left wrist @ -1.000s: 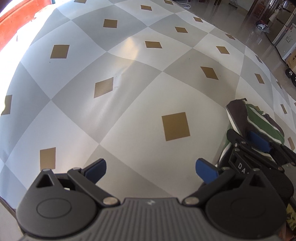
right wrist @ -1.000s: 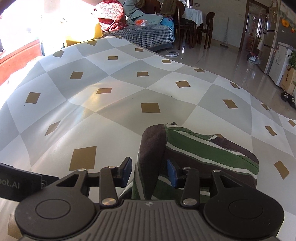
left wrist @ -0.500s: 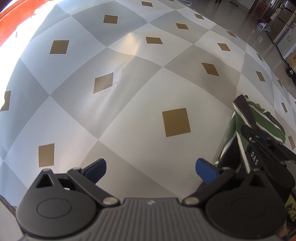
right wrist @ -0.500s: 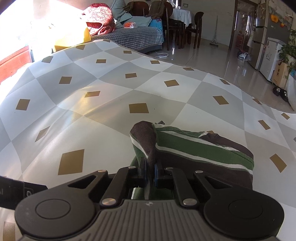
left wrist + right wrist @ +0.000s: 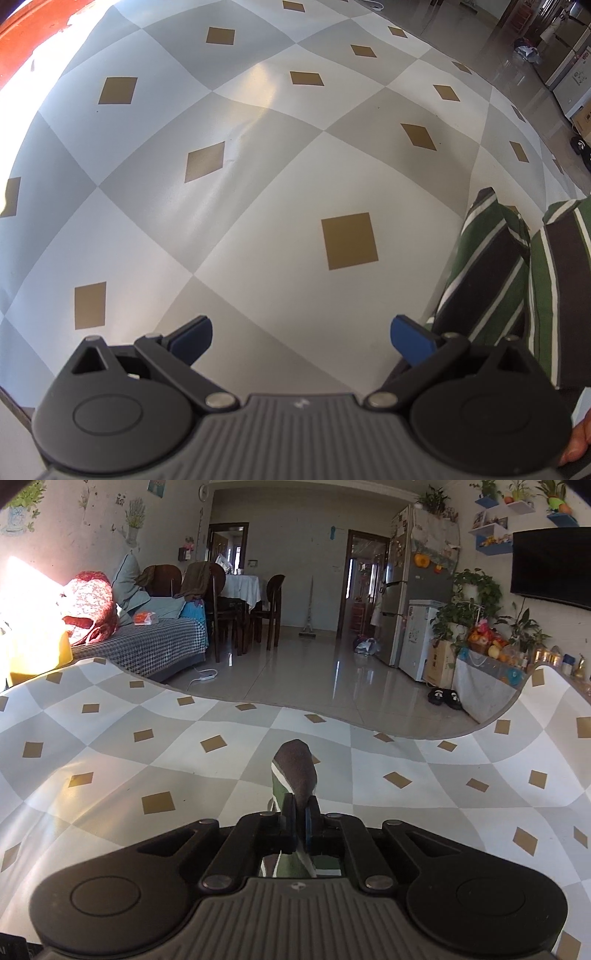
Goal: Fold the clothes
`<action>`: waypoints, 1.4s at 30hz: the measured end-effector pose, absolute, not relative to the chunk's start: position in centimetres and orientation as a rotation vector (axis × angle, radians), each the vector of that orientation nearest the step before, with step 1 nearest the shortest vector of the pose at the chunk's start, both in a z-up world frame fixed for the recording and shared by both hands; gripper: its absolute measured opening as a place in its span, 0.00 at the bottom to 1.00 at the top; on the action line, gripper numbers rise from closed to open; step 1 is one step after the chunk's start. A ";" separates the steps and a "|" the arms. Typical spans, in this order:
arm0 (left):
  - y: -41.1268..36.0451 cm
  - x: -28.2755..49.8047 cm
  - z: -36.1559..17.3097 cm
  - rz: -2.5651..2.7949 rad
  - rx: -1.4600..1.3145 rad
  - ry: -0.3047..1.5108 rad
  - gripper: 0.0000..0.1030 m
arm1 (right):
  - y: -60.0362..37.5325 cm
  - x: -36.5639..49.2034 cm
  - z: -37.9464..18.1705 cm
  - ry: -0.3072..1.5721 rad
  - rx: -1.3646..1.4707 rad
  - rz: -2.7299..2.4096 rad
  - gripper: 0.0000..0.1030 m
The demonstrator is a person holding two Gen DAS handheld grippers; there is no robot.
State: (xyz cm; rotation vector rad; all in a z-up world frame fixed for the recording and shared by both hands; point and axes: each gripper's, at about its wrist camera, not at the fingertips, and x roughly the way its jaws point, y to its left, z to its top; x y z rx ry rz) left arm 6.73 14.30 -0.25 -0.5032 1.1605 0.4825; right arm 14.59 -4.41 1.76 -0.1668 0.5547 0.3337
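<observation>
My right claw [image 5: 300, 825] grips the striped garment [image 5: 491, 280], which hangs bunched at 3 o'clock. My left claw [image 5: 301, 334] gapes wide, empty. No neat fold shows yet.

Garment mostly hidden or cropped in both views

Left wrist: striped garment [image 5: 517, 280] cut off by the right edge. Right wrist: only a tip shows above the right hand-held gripper [image 5: 299, 821]; the rest is hidden behind its body. Shelf items too small.
</observation>
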 end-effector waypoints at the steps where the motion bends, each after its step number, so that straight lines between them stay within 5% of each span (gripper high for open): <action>1: 14.4 6.7 -0.2 0.485 -0.506 1.159 1.00 | -4.2 14.6 1.6 0.562 -0.169 0.351 0.05; 7: 14.6 6.7 -0.1 0.496 -0.519 1.154 1.00 | -3.0 14.4 0.6 0.607 -0.182 0.458 0.07; 10: 14.7 6.7 0.0 0.499 -0.518 1.149 1.00 | -2.4 14.3 0.1 0.629 -0.188 0.511 0.26; 14: 14.8 6.7 0.1 0.499 -0.521 1.147 1.00 | -2.6 14.3 0.1 0.647 -0.149 0.563 0.35; 42: 7.9 5.7 -1.2 0.253 -0.253 1.205 1.00 | -15.2 10.6 3.1 0.825 0.020 0.382 0.39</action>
